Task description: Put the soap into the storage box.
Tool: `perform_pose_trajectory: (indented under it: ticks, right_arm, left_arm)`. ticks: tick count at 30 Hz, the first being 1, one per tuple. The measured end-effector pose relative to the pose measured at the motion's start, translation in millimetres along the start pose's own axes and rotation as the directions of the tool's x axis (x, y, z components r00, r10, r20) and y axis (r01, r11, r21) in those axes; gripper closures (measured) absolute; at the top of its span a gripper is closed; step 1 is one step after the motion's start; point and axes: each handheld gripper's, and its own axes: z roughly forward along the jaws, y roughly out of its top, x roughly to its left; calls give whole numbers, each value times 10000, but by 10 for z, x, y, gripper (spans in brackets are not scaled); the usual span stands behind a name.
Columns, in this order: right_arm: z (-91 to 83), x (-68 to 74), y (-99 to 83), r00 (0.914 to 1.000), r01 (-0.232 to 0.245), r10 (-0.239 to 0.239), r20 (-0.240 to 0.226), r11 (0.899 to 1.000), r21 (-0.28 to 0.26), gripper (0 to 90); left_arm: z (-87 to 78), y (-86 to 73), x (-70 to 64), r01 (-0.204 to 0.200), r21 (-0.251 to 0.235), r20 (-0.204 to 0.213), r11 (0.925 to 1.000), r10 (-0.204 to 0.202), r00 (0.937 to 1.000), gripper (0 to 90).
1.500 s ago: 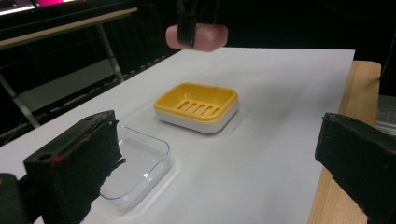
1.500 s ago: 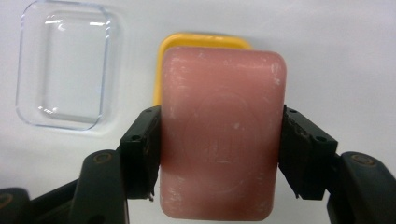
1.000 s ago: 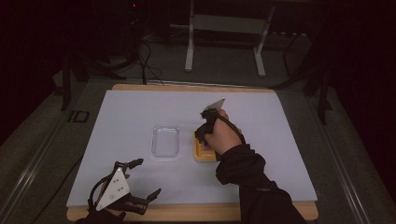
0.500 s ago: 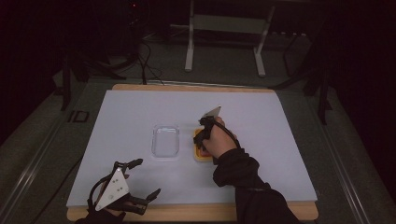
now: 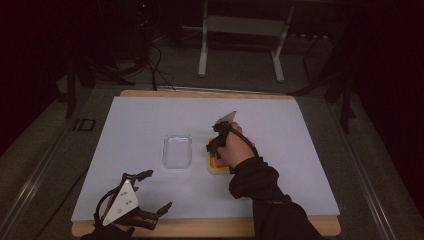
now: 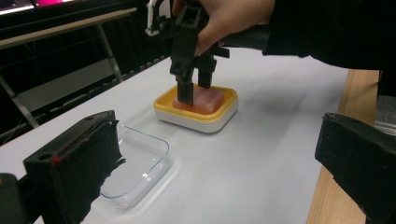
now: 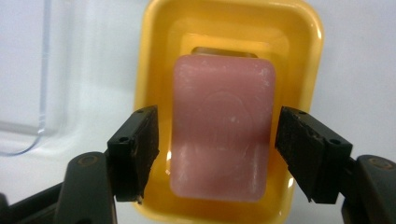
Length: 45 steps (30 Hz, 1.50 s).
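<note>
Pink soap bar (image 7: 219,128), rounded corners, lying flat inside yellow dish (image 7: 149,56) with white base; clear shallow tray (image 5: 177,151) just beside, upright, empty.

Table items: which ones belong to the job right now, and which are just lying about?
In the job:
- pink soap bar
- yellow dish holding it
- right gripper, jaws open on either side of the bar

Lying about:
- clear lid, empty
- left gripper, open near the table edge

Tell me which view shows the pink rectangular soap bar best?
The right gripper view: the pink rectangular soap bar lies close, between the open jaws. The left gripper view shows its side in the yellow dish; in the high view the right hand covers it.
</note>
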Motion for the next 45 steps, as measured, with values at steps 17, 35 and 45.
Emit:
perform_pose_trajectory:
  ticks: [17,35,45]
  right_arm:
    - [-358,-290,-215,9691,1860,-2151,-1206,9587,-2153,266]
    - [-492,-885,-641,9333,2305,-3213,-1604,8785,-4185,237]
    - [-534,-1218,-883,9533,1849,-2797,-1139,8387,-5122,254]
  left_arm:
    - [9,-1,-1,-14,25,-27,10000,14,10000,6]
    - [10,-2,-5,-25,44,-39,10000,25,10000,6]
    - [16,-2,-10,-30,70,-26,10000,31,10000,6]
